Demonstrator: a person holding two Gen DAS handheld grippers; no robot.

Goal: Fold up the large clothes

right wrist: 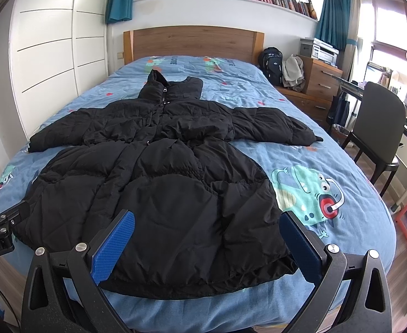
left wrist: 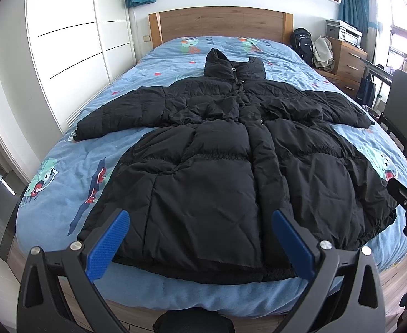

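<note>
A long black padded coat (left wrist: 220,149) (right wrist: 159,183) lies flat, front up and zipped, on the blue bed, hood toward the headboard, both sleeves spread out sideways. Its hem lies at the near foot of the bed. My left gripper (left wrist: 200,219) hovers open above the hem's left half, its blue pads wide apart with nothing between them. Above the hem's right half my right gripper (right wrist: 207,219) is open too, and holds nothing. In each wrist view, part of the other gripper shows at the frame edge.
The bed's blue cartoon-print cover (left wrist: 73,163) (right wrist: 328,172) shows on both sides of the coat. White wardrobe doors (left wrist: 70,36) stand left. A dark chair (right wrist: 378,127), a wooden drawer unit (right wrist: 320,83) and a black backpack (right wrist: 272,61) stand right. A wooden headboard (right wrist: 192,41) closes the far end.
</note>
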